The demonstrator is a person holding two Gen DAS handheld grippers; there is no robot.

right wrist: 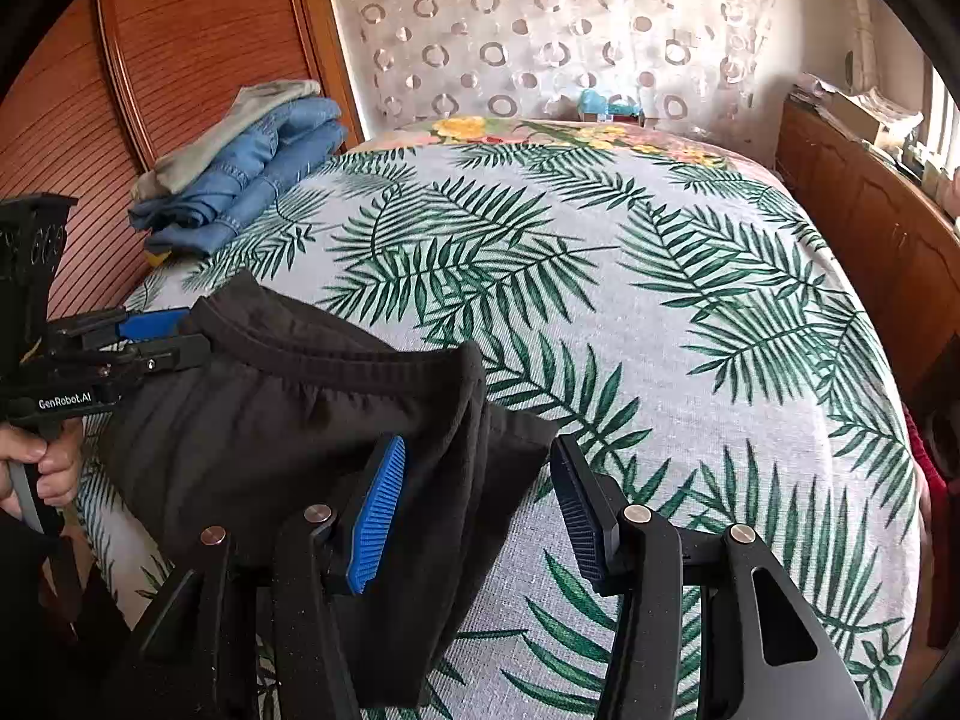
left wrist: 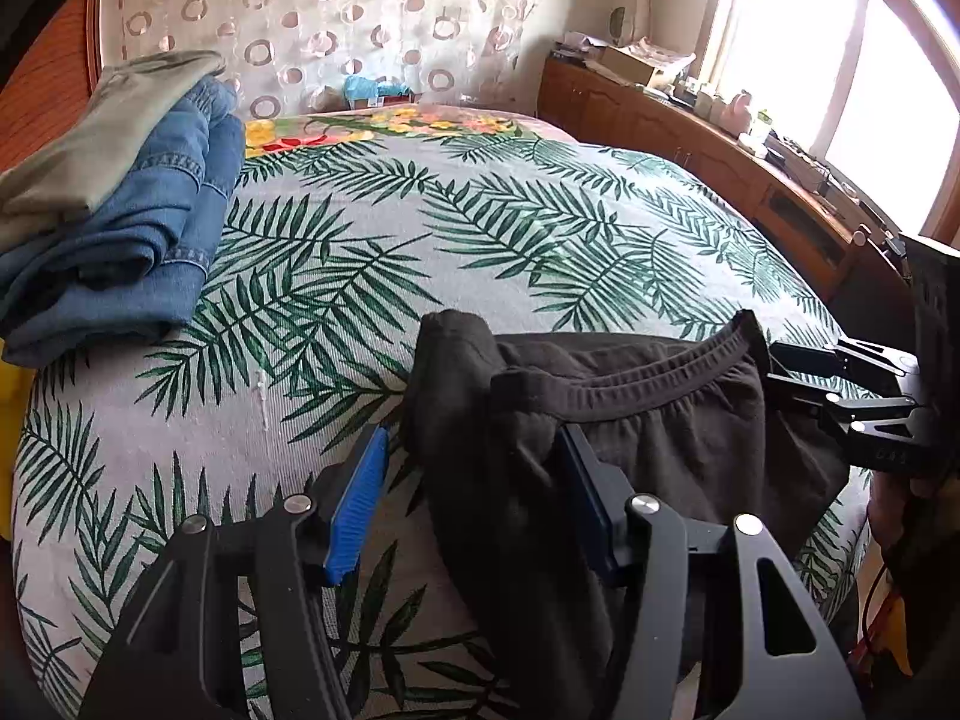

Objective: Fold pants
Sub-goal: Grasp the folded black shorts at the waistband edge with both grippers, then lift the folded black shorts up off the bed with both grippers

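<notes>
Left wrist view. Your left tongs (left wrist: 474,504) stand parted over the near edge of the bed (left wrist: 372,228). A bunched corner of the black pants (left wrist: 648,420) lies between the two pads; the right pad touches the cloth, while the left blue pad (left wrist: 358,510) stands clear of it, so the pants read as released, not clamped. The waistband (left wrist: 630,375) runs toward your right tongs (left wrist: 780,372), seen at the right edge beside the far end of the band; from here you cannot tell whether they pinch it. A folded stack of jeans (left wrist: 138,222) sits well apart at the bed's far left corner.

Right wrist view. Your right tongs (right wrist: 480,510) are likewise parted. The other waistband corner drapes against the left blue pad (right wrist: 378,516); the right pad hangs over bare bedspread, so nothing is clamped. Your left tongs (right wrist: 162,336) appear at the left, held in a hand (right wrist: 42,468), next to the band's far corner.

Progress. The pants lie crumpled at the near edge of the bed, waistband roughly stretched between your two tongs, legs trailing off the edge toward you. No clean fold shows yet; spreading flat and folding appear to remain.
</notes>
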